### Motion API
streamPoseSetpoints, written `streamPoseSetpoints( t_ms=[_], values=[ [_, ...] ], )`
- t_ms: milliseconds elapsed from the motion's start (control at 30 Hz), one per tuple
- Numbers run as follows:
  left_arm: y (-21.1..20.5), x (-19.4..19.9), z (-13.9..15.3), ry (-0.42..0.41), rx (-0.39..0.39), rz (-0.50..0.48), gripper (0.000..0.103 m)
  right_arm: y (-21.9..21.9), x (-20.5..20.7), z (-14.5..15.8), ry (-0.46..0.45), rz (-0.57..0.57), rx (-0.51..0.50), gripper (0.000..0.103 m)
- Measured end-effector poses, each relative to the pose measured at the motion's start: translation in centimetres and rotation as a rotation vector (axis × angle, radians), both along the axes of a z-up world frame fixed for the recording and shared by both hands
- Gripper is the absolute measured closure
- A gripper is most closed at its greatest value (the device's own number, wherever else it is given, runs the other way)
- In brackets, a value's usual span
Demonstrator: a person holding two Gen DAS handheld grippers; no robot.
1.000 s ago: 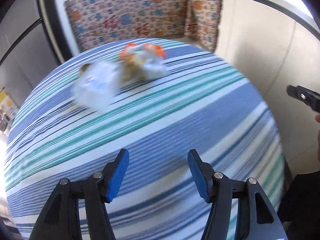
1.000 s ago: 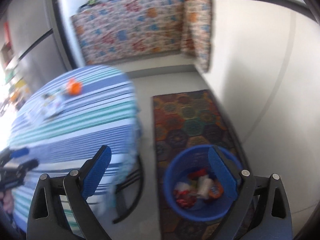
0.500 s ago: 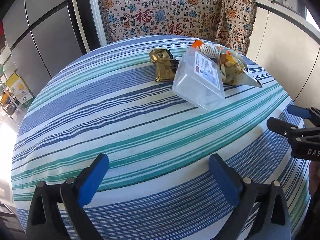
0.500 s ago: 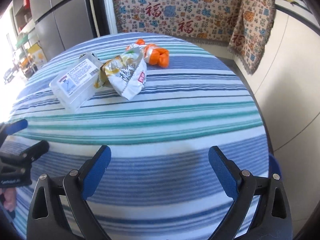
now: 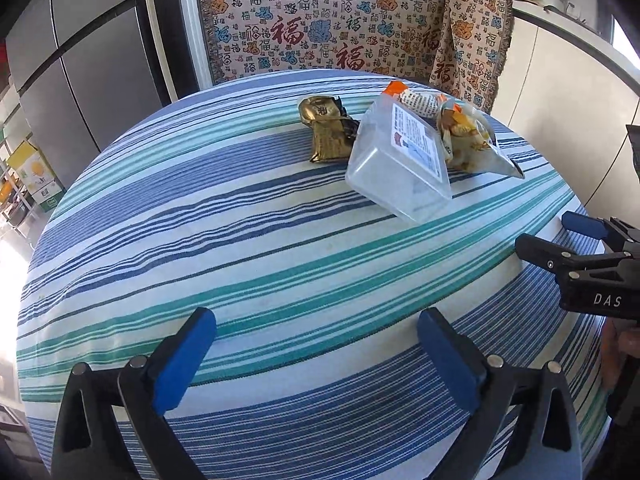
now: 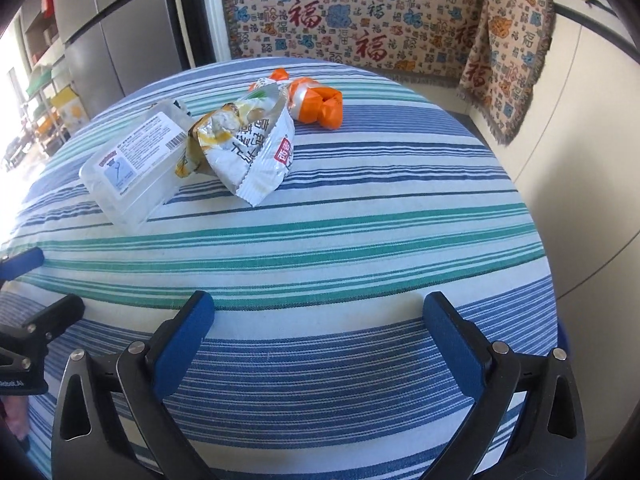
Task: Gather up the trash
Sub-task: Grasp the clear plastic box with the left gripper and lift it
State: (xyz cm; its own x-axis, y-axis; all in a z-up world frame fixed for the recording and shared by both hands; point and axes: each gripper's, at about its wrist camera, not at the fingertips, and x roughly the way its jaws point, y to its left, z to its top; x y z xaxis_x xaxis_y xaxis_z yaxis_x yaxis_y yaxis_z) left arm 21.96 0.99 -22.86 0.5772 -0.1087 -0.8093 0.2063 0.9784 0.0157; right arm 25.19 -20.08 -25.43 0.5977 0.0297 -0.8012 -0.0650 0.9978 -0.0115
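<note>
Crinkled foil wrappers (image 6: 256, 148) flank a clear rectangular plastic box (image 5: 400, 164) on striped cloth (image 5: 280, 240); left gripper (image 5: 316, 354) gapes empty; right gripper (image 6: 320, 340) is opening, empty.

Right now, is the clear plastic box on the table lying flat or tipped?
Tipped. The clear plastic box leans with its labelled face slanting up, one end raised against the snack bag, the other end down on the striped tablecloth.

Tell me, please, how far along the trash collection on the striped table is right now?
Nothing in these views shows finished work. Nothing is in hand: the left claw stands open and empty, and the right claw is opening with nothing between its fingers. Left on the table: the clear box, the gold wrapper, the snack bag and the orange wrapper.
</note>
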Motion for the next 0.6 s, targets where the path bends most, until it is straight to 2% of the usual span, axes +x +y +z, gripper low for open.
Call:
streamPoseSetpoints(
  t_ms=[133,300,533,567,600],
  values=[
    [-0.1,0.4,0.8,-0.023,-0.037,-0.087,0.000,0.0,0.0,0.0,0.000,0.000,0.000,0.000],
    [-1.3,2.6,2.8,-0.074,-0.031,-0.166,0.000,-0.1,0.0,0.0,-0.001,-0.002,0.000,0.000],
    [-5.5,6.2,2.3,-0.074,0.121,-0.277,0.000,-0.1,0.1,0.0,-0.001,-0.002,0.000,0.000],
    [-5.5,6.5,2.2,-0.074,0.128,-0.285,0.001,-0.1,0.1,0.0,-0.001,-0.002,0.000,0.000],
    [-5.5,6.8,2.2,-0.074,0.124,-0.292,0.007,-0.1,0.0,0.0,-0.001,-0.002,0.000,0.000]
  ],
)
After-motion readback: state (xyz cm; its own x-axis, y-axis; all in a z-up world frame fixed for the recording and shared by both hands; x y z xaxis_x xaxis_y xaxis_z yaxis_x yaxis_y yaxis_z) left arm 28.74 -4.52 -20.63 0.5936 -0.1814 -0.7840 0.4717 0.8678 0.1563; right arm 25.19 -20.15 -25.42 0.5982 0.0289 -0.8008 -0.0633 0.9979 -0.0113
